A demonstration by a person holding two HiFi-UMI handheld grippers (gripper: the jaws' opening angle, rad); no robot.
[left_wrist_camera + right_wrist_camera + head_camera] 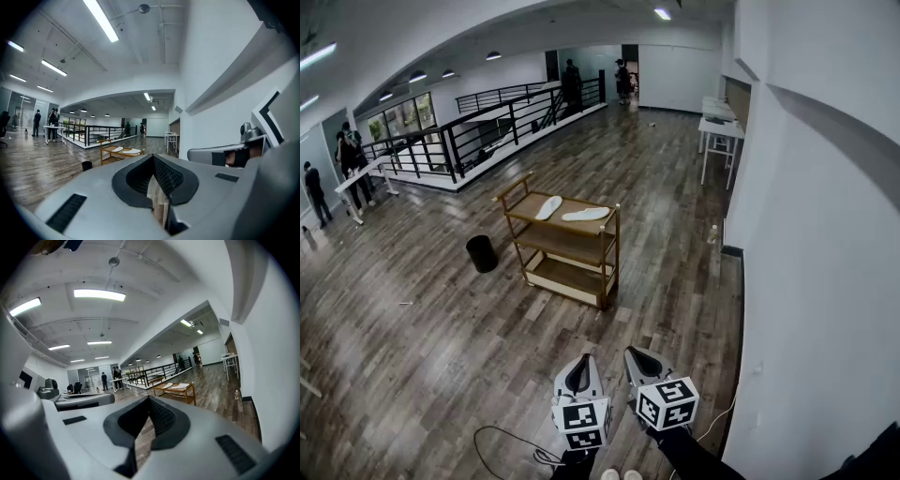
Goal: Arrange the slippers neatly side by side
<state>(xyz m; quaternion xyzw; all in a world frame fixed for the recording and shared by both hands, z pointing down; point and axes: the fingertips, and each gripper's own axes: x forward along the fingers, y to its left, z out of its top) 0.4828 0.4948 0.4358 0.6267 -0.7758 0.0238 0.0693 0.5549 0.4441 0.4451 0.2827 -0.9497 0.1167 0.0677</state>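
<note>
Step in hand: the approach. Neither tool has made contact with the work.

At the left of the head view a black bin (481, 253) stands near a wooden cart (567, 242). Two white slippers lie on the cart's top shelf. The left slipper (548, 207) lies at an angle and the right slipper (586, 215) more crosswise. They are close together but apart and not parallel. Cart and slippers are well apart from both tools.

The left gripper (578, 361) is held low, close to the body, aimed nearly level toward the cart. Its jaws meet at the tips with nothing between them. The right gripper (636, 355), just beside it, is likewise closed and empty.

Judgement: the next move calls for closing on the cart, then opening the jaws to take one slipper.
</note>
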